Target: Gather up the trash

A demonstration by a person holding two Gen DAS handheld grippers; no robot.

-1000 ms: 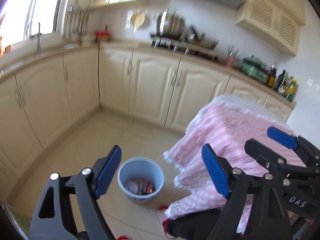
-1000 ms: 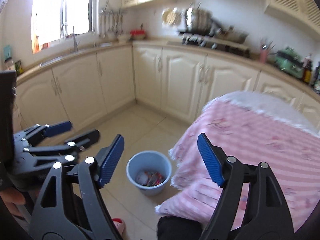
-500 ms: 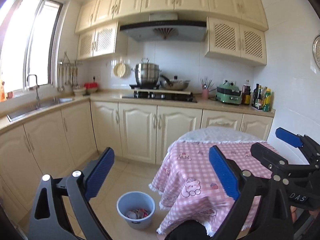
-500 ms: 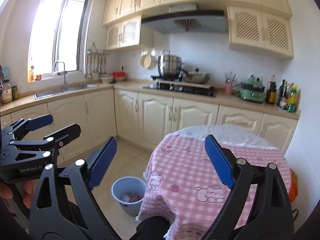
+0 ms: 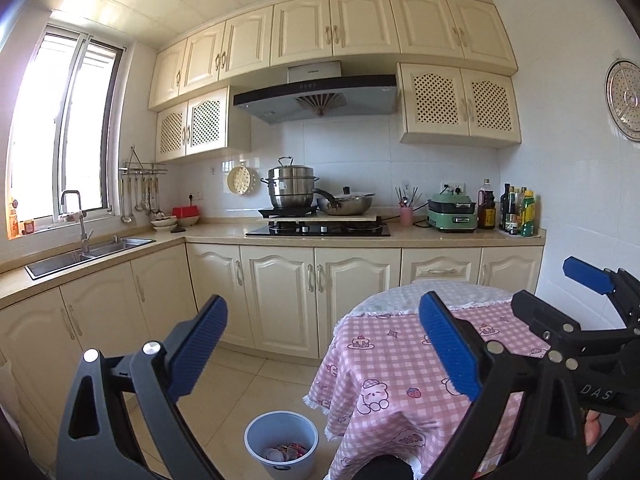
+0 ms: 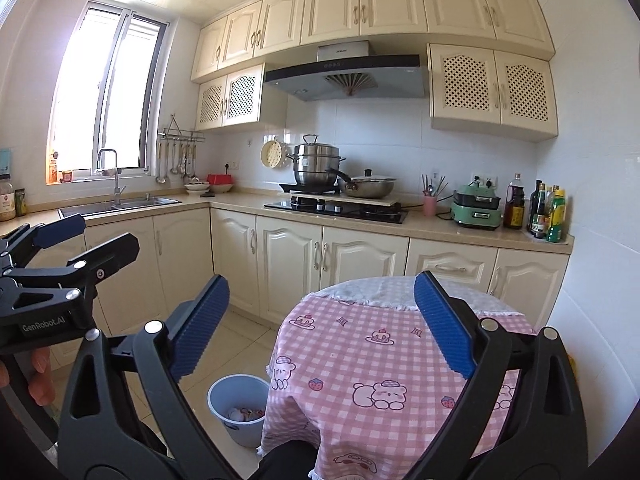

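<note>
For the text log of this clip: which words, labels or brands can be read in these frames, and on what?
"GenRobot.AI": side of the left gripper.
"DAS", rest cut off: body of the right gripper.
Range hood brand plate: too small to read.
Bottles, window-side jar: labels blurred.

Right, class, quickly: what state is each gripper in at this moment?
Left gripper: open, nothing between its fingers.
Right gripper: fingers opening, nothing between them.

Open floor (image 5: 248,376) — table (image 5: 400,360) beside bin (image 5: 280,436)
</note>
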